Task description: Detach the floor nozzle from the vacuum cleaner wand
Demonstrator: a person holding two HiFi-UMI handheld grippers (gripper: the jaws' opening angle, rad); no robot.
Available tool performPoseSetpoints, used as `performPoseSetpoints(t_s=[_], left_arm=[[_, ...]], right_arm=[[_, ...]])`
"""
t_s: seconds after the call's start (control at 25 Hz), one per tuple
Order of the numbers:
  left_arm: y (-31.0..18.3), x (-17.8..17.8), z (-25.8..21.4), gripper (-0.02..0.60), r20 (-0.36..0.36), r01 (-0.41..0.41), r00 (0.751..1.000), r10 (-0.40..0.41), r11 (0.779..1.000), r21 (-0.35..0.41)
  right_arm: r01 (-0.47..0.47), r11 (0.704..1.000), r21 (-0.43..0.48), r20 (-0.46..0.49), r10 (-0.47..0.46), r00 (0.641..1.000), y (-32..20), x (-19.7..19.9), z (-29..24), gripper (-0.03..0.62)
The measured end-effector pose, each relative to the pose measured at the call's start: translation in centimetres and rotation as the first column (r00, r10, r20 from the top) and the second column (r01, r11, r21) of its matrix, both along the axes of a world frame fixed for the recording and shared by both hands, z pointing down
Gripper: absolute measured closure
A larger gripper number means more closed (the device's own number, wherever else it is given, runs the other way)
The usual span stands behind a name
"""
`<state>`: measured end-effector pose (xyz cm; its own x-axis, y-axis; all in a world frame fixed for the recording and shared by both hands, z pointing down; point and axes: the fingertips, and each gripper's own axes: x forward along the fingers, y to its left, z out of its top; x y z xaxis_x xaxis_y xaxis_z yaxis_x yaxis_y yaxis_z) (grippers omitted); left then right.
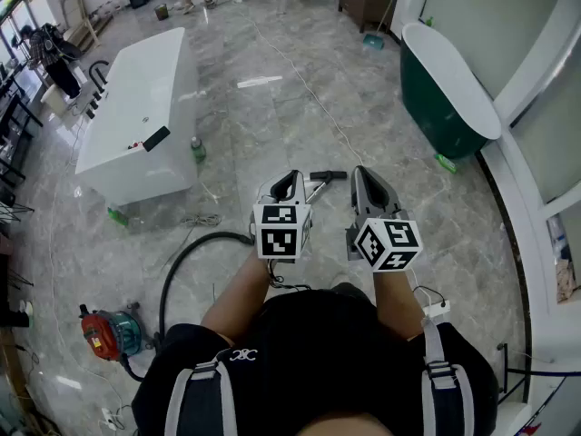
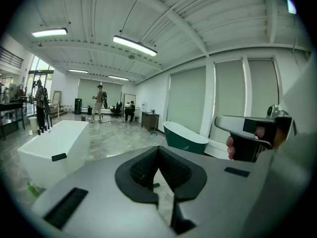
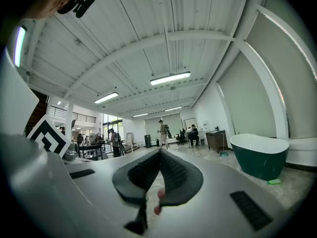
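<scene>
Both tools are held up side by side: left gripper (image 1: 290,180) and right gripper (image 1: 363,175) each have jaws pressed together on nothing. Beyond them on the marble floor (image 1: 272,107) lies the vacuum wand (image 1: 315,190). Its black floor nozzle (image 1: 329,175) shows between the gripper tips. A hose (image 1: 186,257) curves to the red-and-teal canister (image 1: 111,332).

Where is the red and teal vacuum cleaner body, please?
In the head view, the vacuum cleaner body sits on the floor at lower left, left of the person, below the white bathtub; its black hose arches up to its right.
</scene>
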<state>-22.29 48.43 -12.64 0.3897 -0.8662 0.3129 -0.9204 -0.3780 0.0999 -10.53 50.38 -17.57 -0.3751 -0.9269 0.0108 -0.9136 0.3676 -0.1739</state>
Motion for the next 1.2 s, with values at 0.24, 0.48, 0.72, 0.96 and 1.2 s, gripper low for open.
performPoseSetpoints(t_s=[0.24, 0.48, 0.72, 0.96, 1.2], left_arm=[[-1.7, -0.3, 0.7, 0.572, 0.013, 0.015, 1.000, -0.015, 1.000, -0.011], [-6.1, 0.5, 0.7, 0.572, 0.048, 0.039, 0.998, -0.039, 0.999, -0.003], [-12.6, 4.0, 0.1, 0.572, 0.078, 0.046, 0.996, -0.047, 0.999, 0.008], [-19.7, 9.7, -0.5, 0.572, 0.091, 0.053, 0.994, -0.055, 0.998, 0.029], [-25.2, 14.6, -0.2, 0.572, 0.102, 0.070, 0.992, -0.072, 0.997, 0.025]], right_arm=[[0.009, 1.000, -0.009, 0.009, -0.009, 1.000, -2.3, 0.0, 0.1, 0.582], [0.033, 0.999, -0.011, 0.042, -0.032, 0.999, -7.6, 0.7, 0.4, 0.582], [0.040, 0.999, 0.010, 0.043, -0.041, 0.998, -14.2, 4.3, -0.3, 0.582], [0.040, 0.999, 0.026, 0.047, -0.041, 0.998, -21.1, 10.2, -0.8, 0.582], [0.050, 0.999, -0.007, 0.055, -0.049, 0.997, -26.7, 15.6, 0.1, 0.582]])
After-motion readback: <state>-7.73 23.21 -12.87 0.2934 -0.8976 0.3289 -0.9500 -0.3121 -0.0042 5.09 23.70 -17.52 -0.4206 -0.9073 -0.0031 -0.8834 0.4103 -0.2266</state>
